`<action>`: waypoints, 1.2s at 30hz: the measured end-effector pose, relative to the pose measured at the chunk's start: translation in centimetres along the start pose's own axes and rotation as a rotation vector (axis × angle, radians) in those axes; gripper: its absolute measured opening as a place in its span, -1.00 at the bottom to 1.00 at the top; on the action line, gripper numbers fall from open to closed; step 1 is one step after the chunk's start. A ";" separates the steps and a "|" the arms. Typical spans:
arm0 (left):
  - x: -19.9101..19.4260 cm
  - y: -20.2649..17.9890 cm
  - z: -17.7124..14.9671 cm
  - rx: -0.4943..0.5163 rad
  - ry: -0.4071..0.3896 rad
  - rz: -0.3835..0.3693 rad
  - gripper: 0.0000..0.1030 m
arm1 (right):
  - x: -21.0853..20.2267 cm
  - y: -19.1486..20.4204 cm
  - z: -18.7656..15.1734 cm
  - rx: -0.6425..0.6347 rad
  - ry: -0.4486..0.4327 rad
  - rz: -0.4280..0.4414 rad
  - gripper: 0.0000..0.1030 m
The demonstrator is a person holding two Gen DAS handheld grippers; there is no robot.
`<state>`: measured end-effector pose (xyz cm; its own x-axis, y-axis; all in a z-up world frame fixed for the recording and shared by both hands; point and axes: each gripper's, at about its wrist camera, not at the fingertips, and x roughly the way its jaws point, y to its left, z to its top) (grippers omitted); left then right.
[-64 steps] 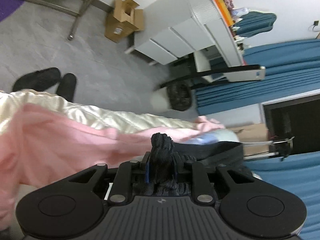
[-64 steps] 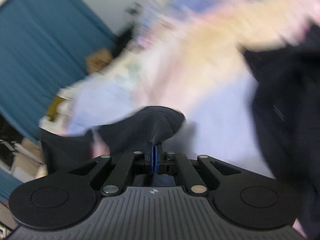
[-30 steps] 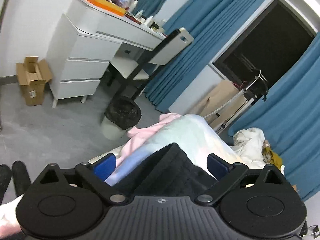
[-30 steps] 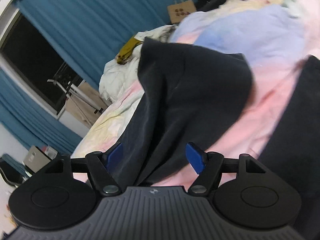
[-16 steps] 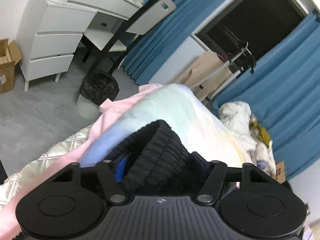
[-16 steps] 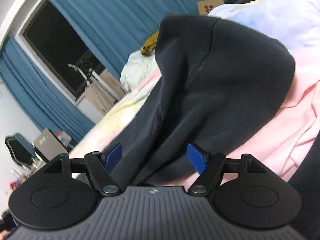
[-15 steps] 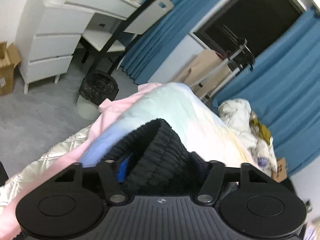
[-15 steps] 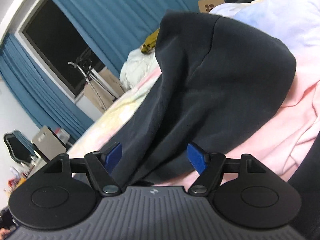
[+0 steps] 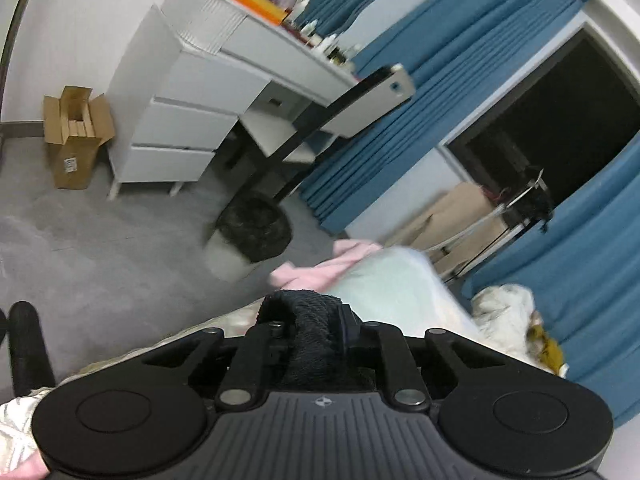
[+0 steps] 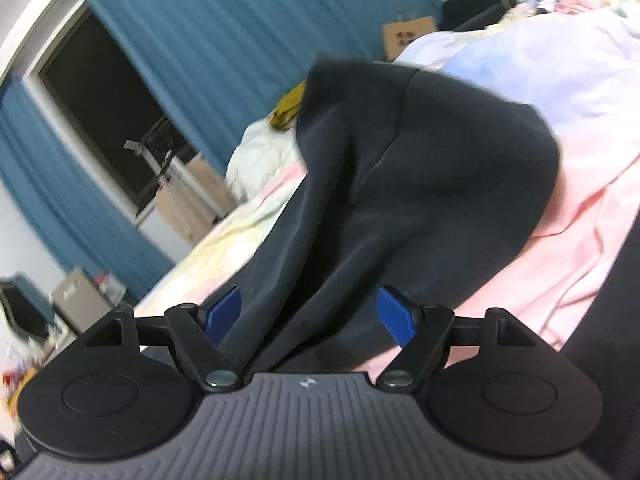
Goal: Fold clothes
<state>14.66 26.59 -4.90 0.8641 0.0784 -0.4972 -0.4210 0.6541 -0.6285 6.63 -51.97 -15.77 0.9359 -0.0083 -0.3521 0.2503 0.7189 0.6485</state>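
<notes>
The left wrist view looks forward over its own gripper (image 9: 310, 330) from just above the bed edge (image 9: 400, 292), tilted, facing the floor (image 9: 100, 248), the white dresser (image 9: 188, 112) and the blue curtains (image 9: 452, 80); the room lies well away, only dark cloth (image 9: 316, 332) is close to the lens. The right wrist view sits low and very near the dark garment (image 10: 400, 184), looking along the bed (image 10: 580, 60) toward the curtains (image 10: 240, 20). Both views share the dark window (image 9: 560, 120) (image 10: 100, 120), the curtains, the tripod (image 9: 520, 204) (image 10: 152, 148) and the white bundle (image 9: 504, 316) (image 10: 256, 156).
</notes>
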 end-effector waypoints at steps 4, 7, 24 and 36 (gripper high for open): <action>0.3 -0.4 -0.6 0.043 -0.013 0.030 -0.69 | 0.0 -2.2 1.6 0.107 -0.083 -0.020 0.63; 0.4 -0.7 -0.9 0.075 -0.020 0.037 -0.69 | -0.3 -4.7 3.0 0.190 -0.148 -0.114 0.68; 1.6 -1.9 -1.9 0.113 -0.052 0.063 -0.67 | 2.1 -4.2 7.4 0.207 -0.234 -0.278 0.72; 1.6 -0.6 -1.8 0.080 -0.043 0.031 -0.66 | 2.1 -1.9 8.5 0.149 -0.384 -0.333 0.59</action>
<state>15.79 24.94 -6.37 0.8626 0.1304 -0.4888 -0.4259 0.7087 -0.5625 10.20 -59.25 -11.99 0.8162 -0.4932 -0.3010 0.5557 0.5275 0.6426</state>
